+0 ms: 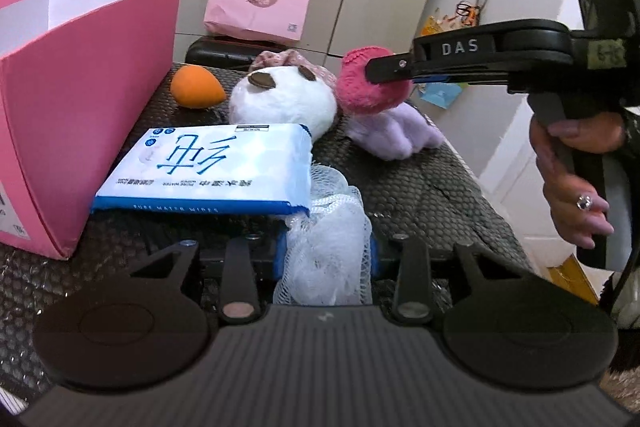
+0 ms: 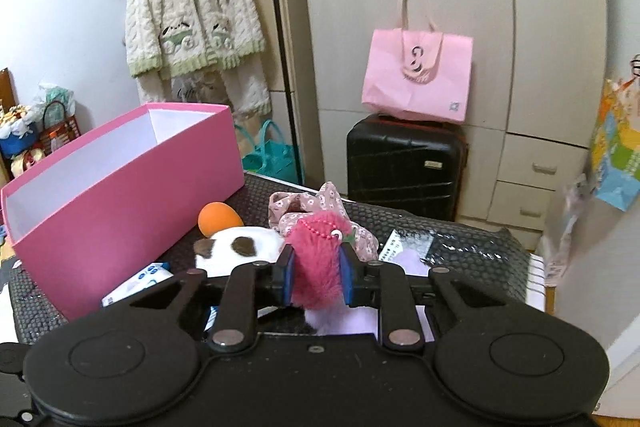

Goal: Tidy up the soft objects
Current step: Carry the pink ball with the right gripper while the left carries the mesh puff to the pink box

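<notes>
Here the right tongs [image 2: 318, 281] clamp a fuzzy pink-headed, lilac-bodied plush toy [image 2: 316, 267].

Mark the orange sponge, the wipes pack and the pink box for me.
orange sponge [image 1: 196, 87], left wrist view, middle of its rounded body.
wipes pack [image 1: 212, 163], left wrist view, printed top face.
pink box [image 2: 132, 187], right wrist view, outer side wall.

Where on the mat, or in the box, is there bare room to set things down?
The pink box shows bare white walls; its floor is hidden. The black mat is bare right of the mesh bath pouf, in front of the lilac plush. Crowded: wipes pack, panda plush and orange sponge by the box.
</notes>
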### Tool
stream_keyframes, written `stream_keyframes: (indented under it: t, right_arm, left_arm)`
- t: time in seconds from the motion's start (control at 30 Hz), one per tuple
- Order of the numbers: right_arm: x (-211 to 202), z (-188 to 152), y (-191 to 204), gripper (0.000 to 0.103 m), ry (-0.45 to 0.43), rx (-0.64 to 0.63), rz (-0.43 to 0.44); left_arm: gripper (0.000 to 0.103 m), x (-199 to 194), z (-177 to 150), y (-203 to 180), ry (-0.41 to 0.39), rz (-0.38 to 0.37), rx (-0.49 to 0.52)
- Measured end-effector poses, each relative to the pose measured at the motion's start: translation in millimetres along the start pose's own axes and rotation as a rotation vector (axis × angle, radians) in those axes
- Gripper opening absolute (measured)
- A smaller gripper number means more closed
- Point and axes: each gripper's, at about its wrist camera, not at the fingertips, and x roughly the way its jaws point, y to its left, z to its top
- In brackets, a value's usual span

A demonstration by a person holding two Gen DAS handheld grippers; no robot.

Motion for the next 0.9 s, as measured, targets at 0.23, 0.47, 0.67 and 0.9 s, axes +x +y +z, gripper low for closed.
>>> stream_keyframes:
  t: [0.23, 0.47, 0.67, 0.9]
  right_arm:
    - [-34, -25, 6, 0.026, -0.005, 0.09, -0.006]
    - [-55, -50, 22, 0.027, 0.016, 0.129, 0.022]
    - [-71, -71, 39, 0.027, 0.063, 0.164, 0.068]
    - [-85, -87, 63, 0.027, 0.1, 0.183, 0.165]
  left_arm:
    - [0.035, -20, -6, 0, 0.019, -0.056, 0.015]
    - [0.035, -41, -13, 4, 0.019, -0.087, 0.044]
    - [0.035, -69, -16, 17, 0.014, -0.055, 0.119]
    - [0.035, -95, -15, 37, 0.017, -0.009, 0.143]
